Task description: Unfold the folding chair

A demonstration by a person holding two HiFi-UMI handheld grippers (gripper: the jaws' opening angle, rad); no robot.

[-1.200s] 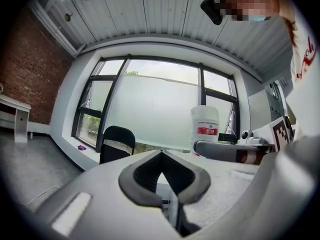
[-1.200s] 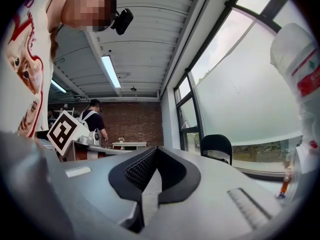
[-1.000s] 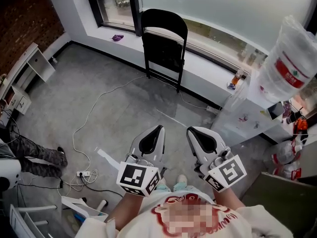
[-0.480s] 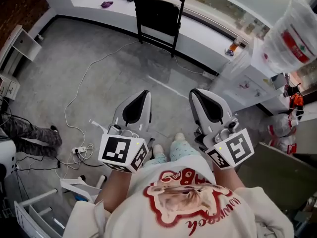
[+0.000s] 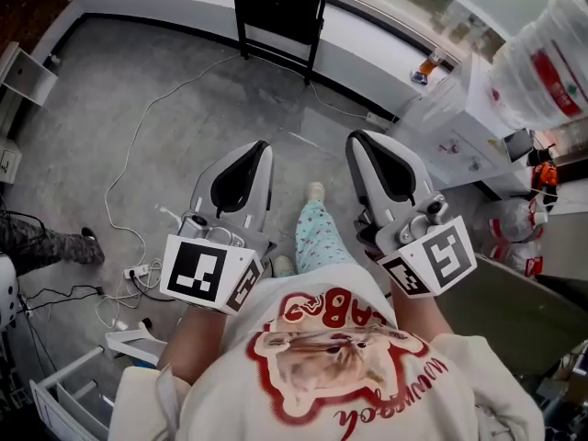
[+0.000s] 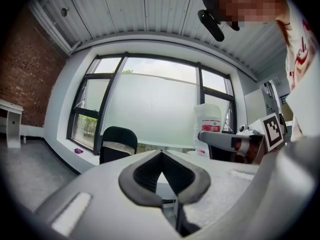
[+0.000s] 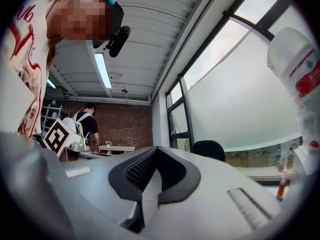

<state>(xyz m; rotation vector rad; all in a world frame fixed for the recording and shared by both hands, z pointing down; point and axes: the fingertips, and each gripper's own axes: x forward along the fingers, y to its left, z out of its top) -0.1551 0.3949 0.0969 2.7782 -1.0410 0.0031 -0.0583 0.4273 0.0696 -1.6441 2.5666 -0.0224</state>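
Observation:
The black folding chair (image 5: 276, 7) stands folded against the low window ledge at the top of the head view, well ahead of both grippers. It shows small in the left gripper view (image 6: 118, 144), and only its rounded back shows in the right gripper view (image 7: 209, 149). My left gripper (image 5: 258, 149) and right gripper (image 5: 359, 140) are held side by side at waist height, pointing level toward the chair. Each has its jaws shut, tips meeting, with nothing between them (image 6: 161, 155) (image 7: 156, 149). My foot (image 5: 314, 192) steps forward between them.
A white cable (image 5: 138, 136) runs over the grey floor to a power strip (image 5: 138, 272). At right stand a white cabinet (image 5: 459, 131) and a large water bottle (image 5: 542, 62). Another person's leg (image 5: 46, 246) is at the left edge, and a white rack (image 5: 64, 384) at lower left.
I have walked toward the chair: it has slid from mid-frame to the top edge of the head view. Both grippers came forward with me, still shut, and one foot now shows ahead.

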